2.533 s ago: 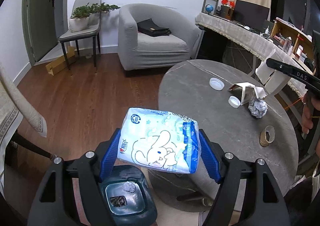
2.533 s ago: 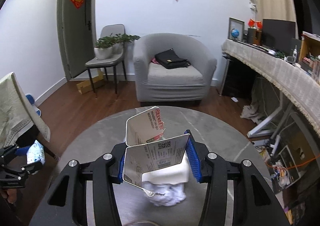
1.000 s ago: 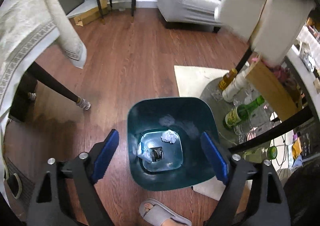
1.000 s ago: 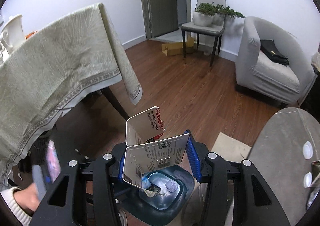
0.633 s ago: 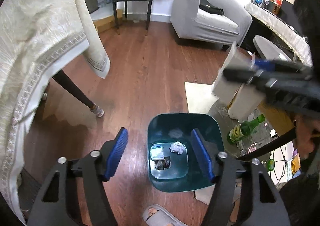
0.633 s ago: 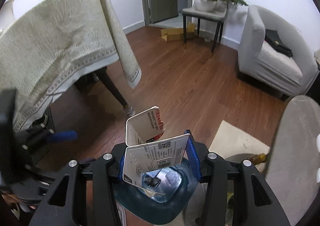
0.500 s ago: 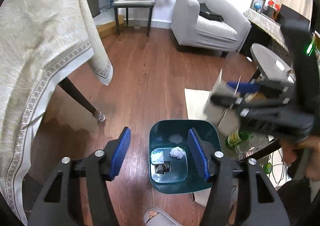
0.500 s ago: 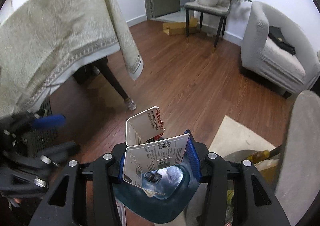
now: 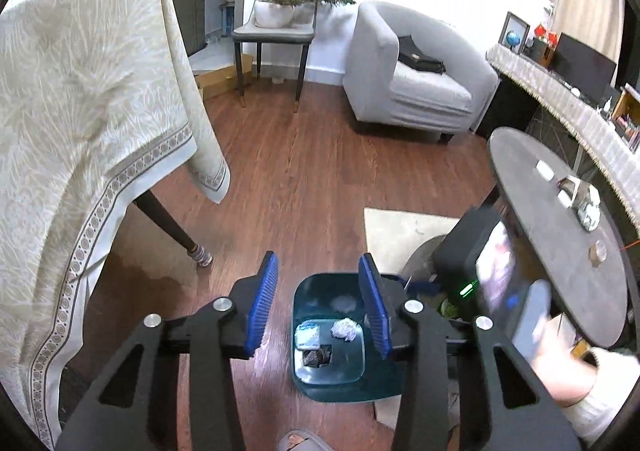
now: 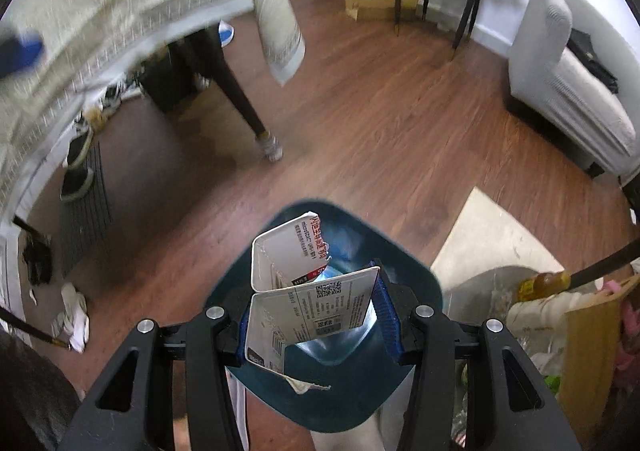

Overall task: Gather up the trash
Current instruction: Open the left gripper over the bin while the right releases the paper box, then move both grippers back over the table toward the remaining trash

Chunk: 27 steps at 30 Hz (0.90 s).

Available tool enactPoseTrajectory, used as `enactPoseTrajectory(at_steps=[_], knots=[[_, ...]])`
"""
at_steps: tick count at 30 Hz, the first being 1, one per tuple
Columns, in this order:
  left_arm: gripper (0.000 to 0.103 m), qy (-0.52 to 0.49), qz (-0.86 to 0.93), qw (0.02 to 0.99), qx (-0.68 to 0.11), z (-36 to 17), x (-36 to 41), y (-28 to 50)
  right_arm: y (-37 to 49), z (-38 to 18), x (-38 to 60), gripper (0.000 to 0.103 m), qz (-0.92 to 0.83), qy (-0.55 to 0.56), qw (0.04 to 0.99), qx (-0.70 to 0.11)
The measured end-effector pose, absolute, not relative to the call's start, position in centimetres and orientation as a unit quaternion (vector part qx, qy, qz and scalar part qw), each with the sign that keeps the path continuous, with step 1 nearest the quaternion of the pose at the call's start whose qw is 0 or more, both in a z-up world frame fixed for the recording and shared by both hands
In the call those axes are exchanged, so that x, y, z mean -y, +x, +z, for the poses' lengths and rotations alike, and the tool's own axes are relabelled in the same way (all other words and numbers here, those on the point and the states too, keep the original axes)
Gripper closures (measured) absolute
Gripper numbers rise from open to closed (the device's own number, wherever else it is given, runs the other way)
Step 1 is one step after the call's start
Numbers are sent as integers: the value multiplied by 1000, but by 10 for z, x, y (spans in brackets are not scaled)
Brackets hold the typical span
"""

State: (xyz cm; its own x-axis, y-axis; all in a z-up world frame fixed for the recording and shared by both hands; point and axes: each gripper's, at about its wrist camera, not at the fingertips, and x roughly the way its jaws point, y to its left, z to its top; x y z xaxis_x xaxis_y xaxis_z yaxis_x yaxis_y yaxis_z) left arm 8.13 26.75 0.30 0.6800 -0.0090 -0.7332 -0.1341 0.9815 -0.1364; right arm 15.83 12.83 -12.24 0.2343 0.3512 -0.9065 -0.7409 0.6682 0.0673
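Right now my right gripper [image 10: 310, 315] is clamped on a torn white cardboard carton with red lettering and a barcode label [image 10: 308, 291], and I have it hanging directly over the dark teal plastic waste bin [image 10: 400, 263] on the brown wooden floor [image 10: 380, 123]. It looks light and hollow to me, thin board that is already ripped open, so I judge it will crush or fold if squeezed harder and could twist between the blue pads. I am pinching it across its lower flat walls, which seems the sensible place; the loose upper flap and the ragged strip hanging at the near edge would tear if taken hold of. Being so light, it may flutter on the way down instead of dropping straight, so I want it centred over the opening.

My left gripper [image 9: 318, 303] carries nothing: its jaws have just been closing and now stand narrow with only air between them. From its camera I look down into the same bin [image 9: 316, 287], where a small blue-and-white plastic packet [image 9: 306, 335], a crumpled ball of white paper [image 9: 345, 329] and a dark scrap [image 9: 318, 355] lie on the bottom.

Further trash waits on the round grey stone-topped table [image 9: 560, 251] at the far right: a small open box [image 9: 576, 189], a grey crumpled wad [image 9: 589, 216] and what seems a short cardboard roll [image 9: 597, 251], all light pieces by the look of them, best taken across their middles
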Motion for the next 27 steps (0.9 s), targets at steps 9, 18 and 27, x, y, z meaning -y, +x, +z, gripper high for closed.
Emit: enactPoseTrajectory(at_steps=[9, 18, 27], knots=[[56, -105, 35, 922, -372, 28, -263, 87, 155, -141, -117, 36, 352, -206, 749, -523], [53, -88, 40, 929, -358, 45, -242, 96, 152, -123, -101, 35, 365, -187, 753, -514], [51, -87, 37, 937, -337, 62, -226, 101, 134, -59, -90, 35, 413, -154, 771, -460]])
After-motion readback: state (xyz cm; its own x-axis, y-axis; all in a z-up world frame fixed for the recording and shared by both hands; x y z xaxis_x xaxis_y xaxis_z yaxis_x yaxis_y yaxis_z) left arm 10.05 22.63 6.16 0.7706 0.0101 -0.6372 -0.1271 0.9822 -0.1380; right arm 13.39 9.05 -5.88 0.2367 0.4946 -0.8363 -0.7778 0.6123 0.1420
